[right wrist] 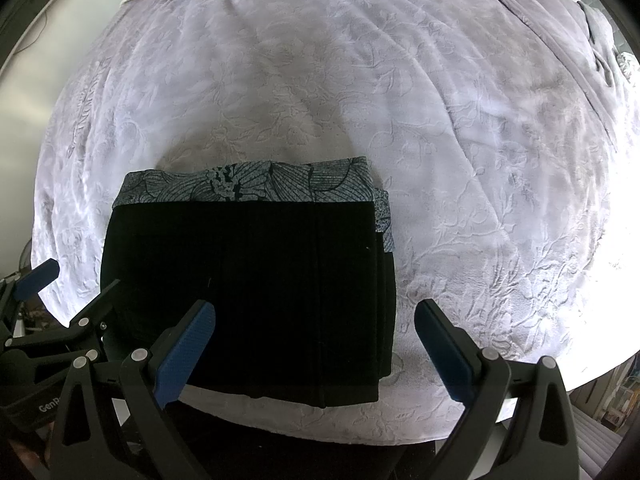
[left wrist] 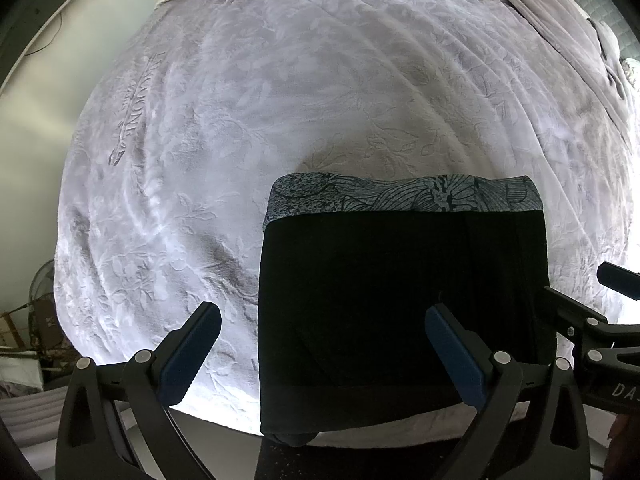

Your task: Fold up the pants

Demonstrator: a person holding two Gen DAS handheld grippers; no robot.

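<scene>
One pair of black pants (right wrist: 248,296), folded into a rectangle with a leaf-patterned band at the far edge, is laid near the front edge of the lilac embossed blanket (right wrist: 460,128); no container is seen. The left gripper (left wrist: 324,356) and the right gripper (right wrist: 316,344) are both held wide open above it; nothing is gripped by either.

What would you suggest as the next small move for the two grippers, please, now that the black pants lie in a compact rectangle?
Probably draw both back. The black pants with the leaf-patterned grey waistband already lie as a squared stack near the edge of the embossed lavender blanket. The left gripper and right gripper hang open above it, holding nothing.
</scene>
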